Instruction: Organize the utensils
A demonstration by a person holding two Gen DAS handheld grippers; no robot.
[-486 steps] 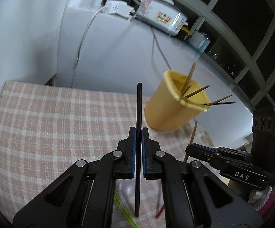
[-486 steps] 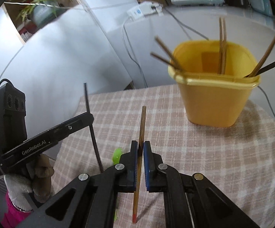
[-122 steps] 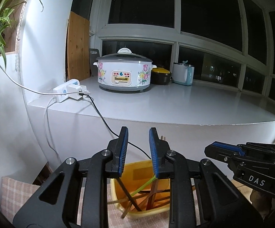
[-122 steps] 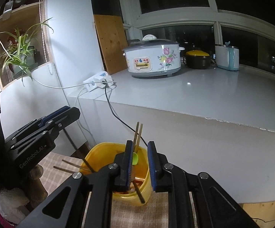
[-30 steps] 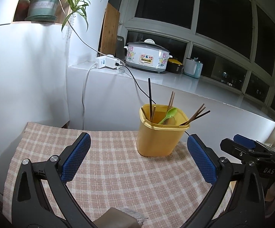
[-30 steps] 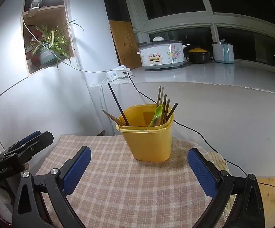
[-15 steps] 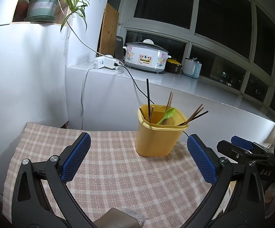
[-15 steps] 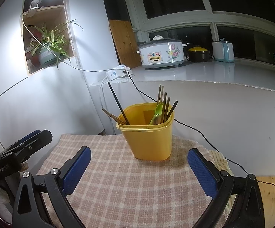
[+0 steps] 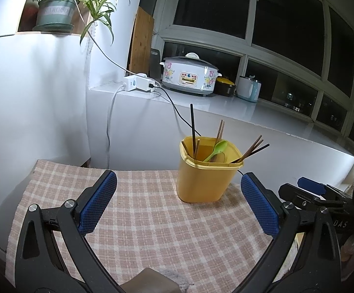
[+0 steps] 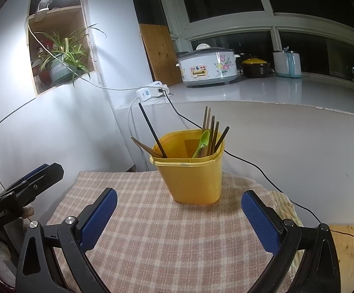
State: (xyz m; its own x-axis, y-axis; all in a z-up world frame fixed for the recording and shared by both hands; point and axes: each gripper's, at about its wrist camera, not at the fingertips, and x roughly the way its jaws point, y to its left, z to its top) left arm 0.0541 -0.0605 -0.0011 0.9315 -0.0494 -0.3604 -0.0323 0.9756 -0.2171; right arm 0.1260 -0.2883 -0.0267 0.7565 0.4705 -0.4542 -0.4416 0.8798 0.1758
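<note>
My left gripper (image 9: 178, 204) is spread wide, its blue pads (image 9: 97, 205) far apart and holding nothing, hovering above the checked tablecloth (image 9: 152, 219) without touching it. My right gripper (image 10: 178, 218) is opened just as wide and is likewise empty, hanging over the same cloth; in the left wrist view it shows at the right edge, beside the table.

The yellow utensil cup (image 9: 207, 171) stands upright on the cloth ahead of both grippers, well apart from the fingertips and a little right of the midline between my left pads. In it lean a black chopstick (image 9: 193, 127) at the left, several brown chopsticks (image 9: 252, 147) fanned to the right, and a green spoon (image 9: 216, 150) resting with its bowl above the rim. From the right wrist view the cup (image 10: 189, 171) sits almost centred between the pads.

Behind the table a white wall rises to a white counter (image 9: 262, 117). On it, from the left, are a power strip (image 9: 137, 83) with a black cable trailing down behind the cup, a flowered rice cooker (image 9: 190, 75), a dark pot with a yellow lid (image 9: 224, 86) and a pale kettle (image 9: 249, 89). A potted spider plant (image 9: 59, 7) sits in a niche at upper left, and dark windows run along the back.
</note>
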